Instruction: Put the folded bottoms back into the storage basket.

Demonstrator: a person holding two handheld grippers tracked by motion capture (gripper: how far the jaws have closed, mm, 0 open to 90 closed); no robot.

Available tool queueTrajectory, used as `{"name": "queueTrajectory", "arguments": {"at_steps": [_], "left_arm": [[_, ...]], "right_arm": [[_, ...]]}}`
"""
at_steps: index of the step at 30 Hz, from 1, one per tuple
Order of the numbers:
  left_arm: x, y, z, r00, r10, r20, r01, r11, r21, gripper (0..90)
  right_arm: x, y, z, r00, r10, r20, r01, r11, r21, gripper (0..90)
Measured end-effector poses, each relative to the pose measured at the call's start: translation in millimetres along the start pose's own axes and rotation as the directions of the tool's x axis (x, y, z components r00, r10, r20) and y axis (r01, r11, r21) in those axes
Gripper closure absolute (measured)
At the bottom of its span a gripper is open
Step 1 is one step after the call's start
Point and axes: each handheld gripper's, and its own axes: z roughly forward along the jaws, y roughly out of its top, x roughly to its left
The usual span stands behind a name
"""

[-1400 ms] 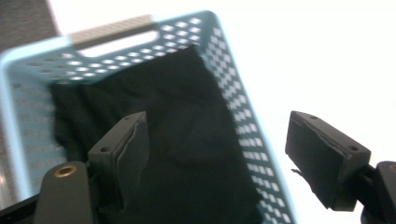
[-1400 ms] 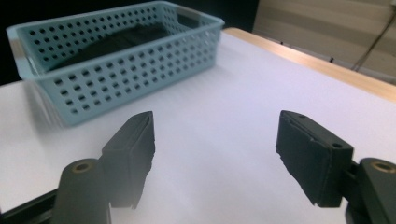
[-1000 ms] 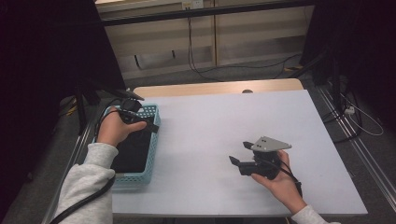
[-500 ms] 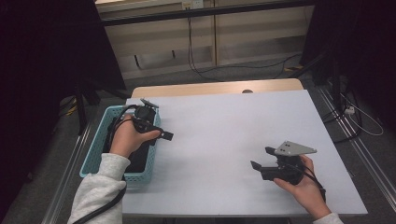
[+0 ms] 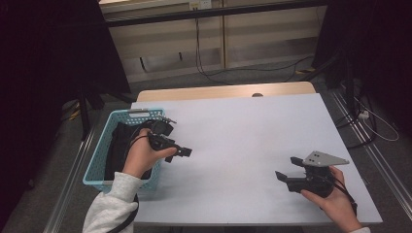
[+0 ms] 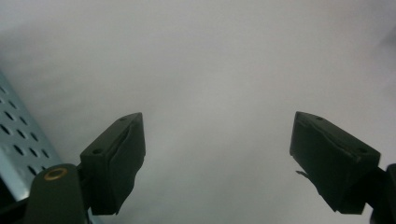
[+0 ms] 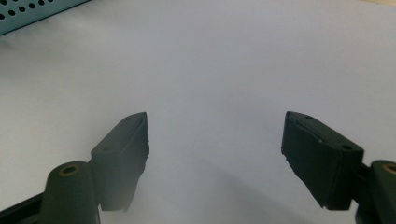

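Observation:
My left gripper (image 5: 180,152) is held just past the right rim of a light blue perforated basket (image 5: 97,160) and points right over the white table (image 5: 233,145). Its jaws stand wide apart with nothing between them, and the left gripper view (image 6: 217,154) shows bare tabletop and the basket wall (image 6: 18,140). My right gripper (image 5: 287,168) sits low near the table's front right and points left. It is open and empty too, and the right gripper view (image 7: 215,149) shows white table between the jaws.
A dark cloth-like bundle (image 5: 119,145) lies inside the basket at the table's left edge. The basket's wall (image 7: 37,11) shows far off in the right gripper view. A wooden strip (image 5: 223,91) borders the table's far side. Cables run on the floor (image 5: 369,116) to the right.
My left gripper has moved from above the basket rightward and down, out over the table. My right gripper has slid to the right, toward the table's near right corner.

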Motion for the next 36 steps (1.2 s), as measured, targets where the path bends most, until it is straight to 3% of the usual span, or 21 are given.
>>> {"name": "queueTrajectory", "arguments": {"at_steps": [9,15,19,24,26,36], "left_arm": [[-4.9,-14.9,11.7,0.9987,0.036,0.035,-0.035,0.9993,-0.01,17.3],[-6.7,-24.2,16.3,0.9984,0.04,0.041,-0.038,0.9979,-0.052,16.4],[-6.9,-31.7,20.8,0.998,0.042,0.047,-0.04,0.998,-0.05,16.3],[-13.6,-39.0,25.4,0.9948,0.07,0.074,-0.066,0.9965,-0.052,15.8],[-16.5,-41.3,27.1,0.9942,0.061,0.088,-0.056,0.9963,-0.065,15.8],[-23.6,-50.4,35.4,0.9902,0.089,0.108,-0.078,0.9917,-0.102,14.4]], "right_arm": [[-5.2,-5.8,-8.1,0.9999,0.01,0.002,-0.01,0.9999,0.004,22.3],[-6.5,-6.5,-11.8,1.0,0.004,0.002,-0.004,0.9999,0.012,22.4],[-6.9,-7.9,-14.0,1.0,0.006,-0.006,-0.006,0.9999,0.015,22.2],[-7.2,-9.1,-15.7,0.9999,0.002,-0.011,-0.001,0.9998,0.022,21.9],[-7.3,-9.3,-16.2,0.9999,-0.002,-0.013,0.002,0.9997,0.023,21.7],[-6.2,-11.4,-15.3,0.9997,-0.012,-0.022,0.013,0.9992,0.039,21.1]]}}
